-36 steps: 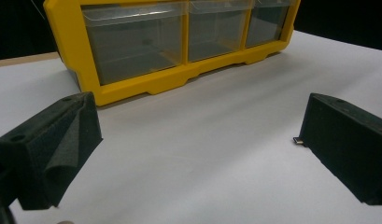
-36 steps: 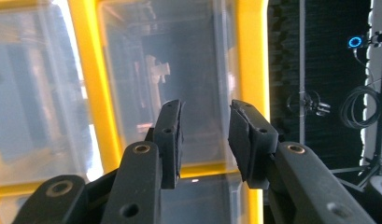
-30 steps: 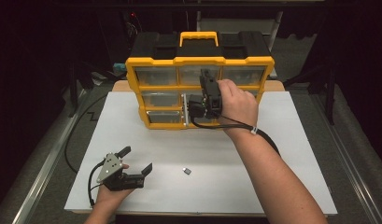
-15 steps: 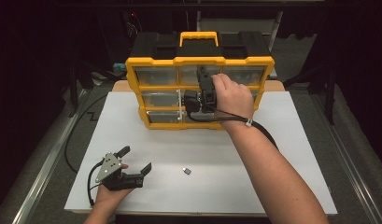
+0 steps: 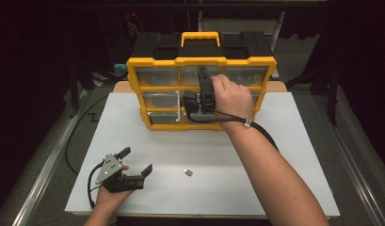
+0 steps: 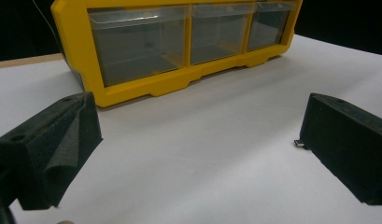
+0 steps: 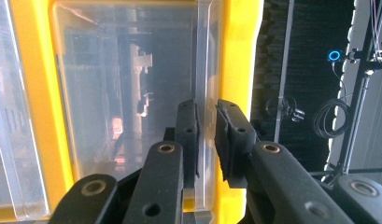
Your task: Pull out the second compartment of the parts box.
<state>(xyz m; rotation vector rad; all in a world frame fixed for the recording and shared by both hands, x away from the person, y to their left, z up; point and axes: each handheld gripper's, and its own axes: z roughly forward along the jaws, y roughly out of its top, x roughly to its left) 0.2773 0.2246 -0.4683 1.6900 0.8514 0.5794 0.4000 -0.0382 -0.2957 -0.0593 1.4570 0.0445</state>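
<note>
**Right gripper pinching a drawer lip, left gripper resting wide**

Nearest you, your left gripper (image 5: 136, 162) rests on the white table (image 5: 284, 155) at the near left, its jaws spread wide with nothing between them. Your left hand (image 5: 108, 195) is cut off by the near edge of the high view. Just right of that gripper lies one small grey part (image 5: 188, 173), apart from the jaws; in the left gripper view it peeks out from behind the right-hand jaw, mostly hidden, and it is too small to say what it is.

Farther off, your right forearm (image 5: 275, 183) crosses the table to the organizer (image 5: 155, 63), one yellow case with a yellow handle on top, standing at the far middle. Your right hand (image 5: 232, 96) covers part of its front, so you cannot count all its drawers: the high view shows three in the top row and fewer below, the rest hidden.

Your right gripper (image 7: 206, 128) has just been closing, and its jaws now stand narrow, with the thin clear lip of one drawer (image 7: 128, 93) between them. The pads look to be against that lip, beside the yellow frame. What lies inside the drawer is blurred by reflections.
</note>
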